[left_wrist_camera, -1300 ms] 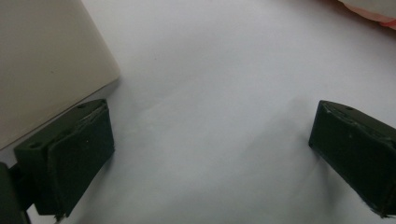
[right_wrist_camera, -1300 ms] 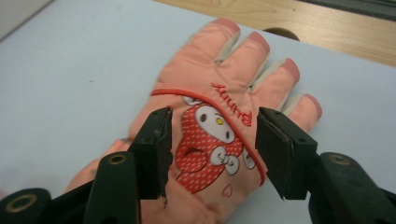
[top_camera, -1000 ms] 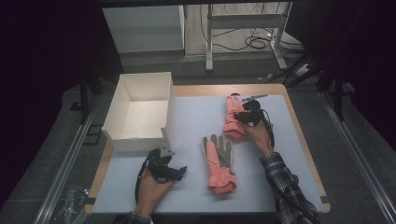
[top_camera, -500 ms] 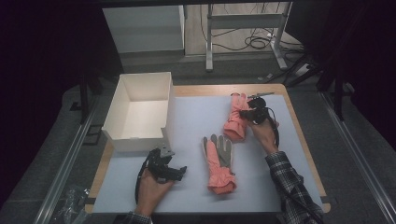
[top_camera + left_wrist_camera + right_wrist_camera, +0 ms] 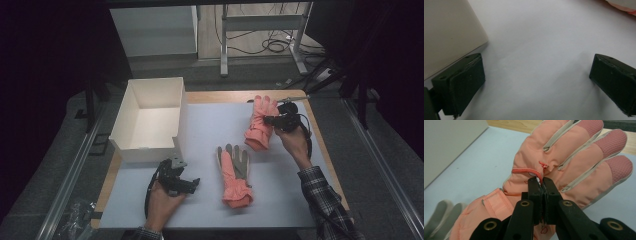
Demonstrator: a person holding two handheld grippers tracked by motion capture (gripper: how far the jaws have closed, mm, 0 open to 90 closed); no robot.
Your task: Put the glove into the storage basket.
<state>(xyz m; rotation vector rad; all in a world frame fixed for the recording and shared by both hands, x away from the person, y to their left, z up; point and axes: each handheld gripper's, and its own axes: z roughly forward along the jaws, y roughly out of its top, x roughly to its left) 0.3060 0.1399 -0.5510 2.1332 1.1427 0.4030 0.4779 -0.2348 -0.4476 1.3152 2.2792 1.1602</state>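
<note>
1. Dark surroundings ring the pale table mat [image 5: 280, 195]; a white box [image 5: 150, 120] stands at its left.
2. Right gripper [image 5: 272, 120] is clenched on the lifted pink glove [image 5: 260, 125] – its jaws have just closed, and the pinched fabric hides their tips.
3. Second glove [image 5: 235, 175] lies mid-mat.
4. Left gripper [image 5: 192, 182] rests released – its view cuts off the box.

An open white box [image 5: 150, 120] stands at the left of the table [image 5: 210, 125], which has a pale sheet over its wooden top. Beyond the far edge, a white cabinet [image 5: 155, 30] and black cables [image 5: 272, 45] occupy the floor.
</note>
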